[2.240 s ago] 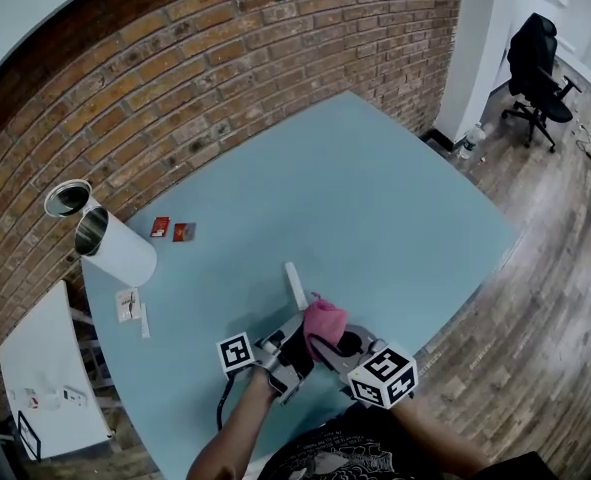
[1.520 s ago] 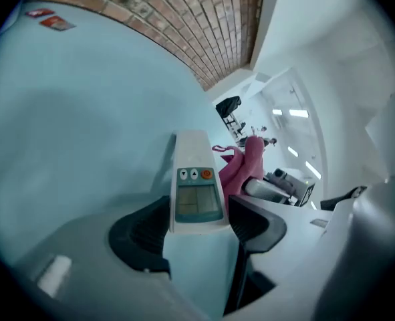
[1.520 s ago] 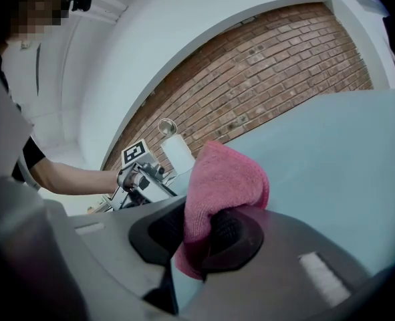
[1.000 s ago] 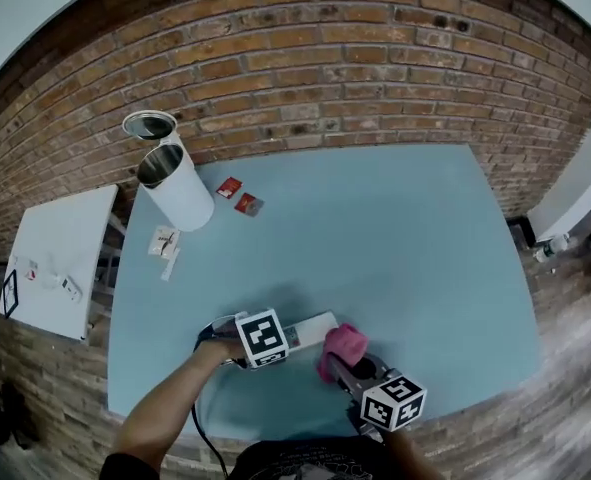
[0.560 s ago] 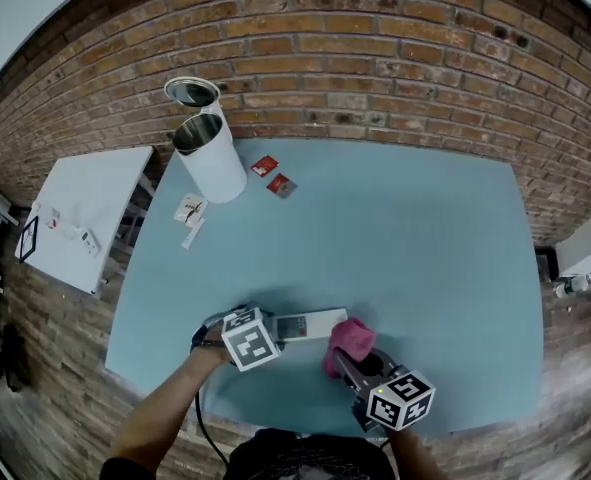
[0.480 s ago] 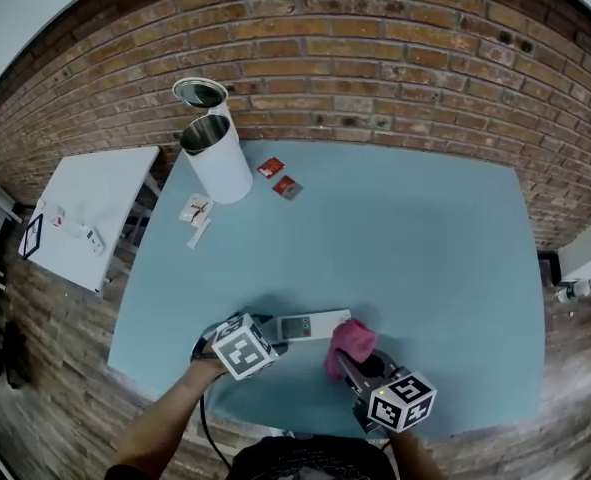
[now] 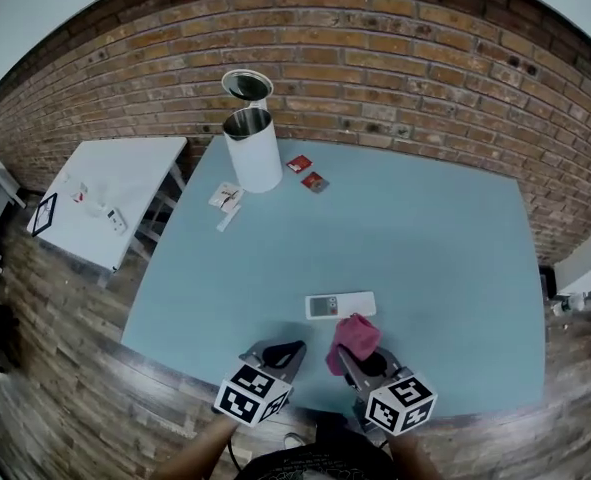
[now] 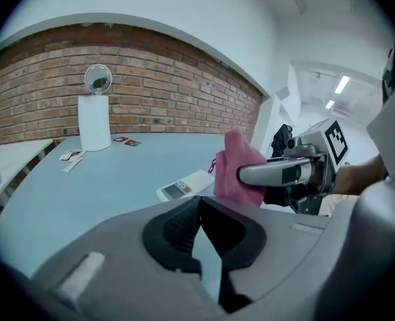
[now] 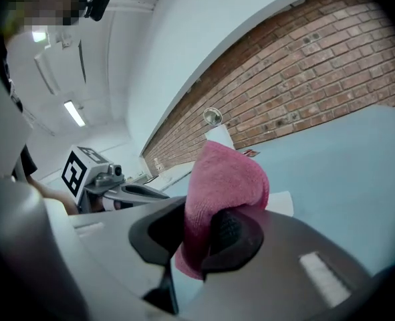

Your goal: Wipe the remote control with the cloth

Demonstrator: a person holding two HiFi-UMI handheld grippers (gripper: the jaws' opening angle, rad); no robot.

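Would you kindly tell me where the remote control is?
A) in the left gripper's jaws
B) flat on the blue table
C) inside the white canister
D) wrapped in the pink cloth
B: the remote control lies flat on the table, the left gripper is shut on nothing and the right gripper holds only the pink cloth.

A pale blue table (image 7: 445,248) stands with its far edge against a brick wall (image 7: 395,68), and a white remote control (image 7: 340,305) lies flat near its front edge, display up. At the far left corner a white round bin (image 7: 254,158) stands upright with its lid (image 7: 247,83) raised, two small red packets (image 7: 299,164) just to its right and some white paper slips (image 7: 226,198) in front of it. A smaller white table (image 7: 125,178) to the left carries a few tiny items.
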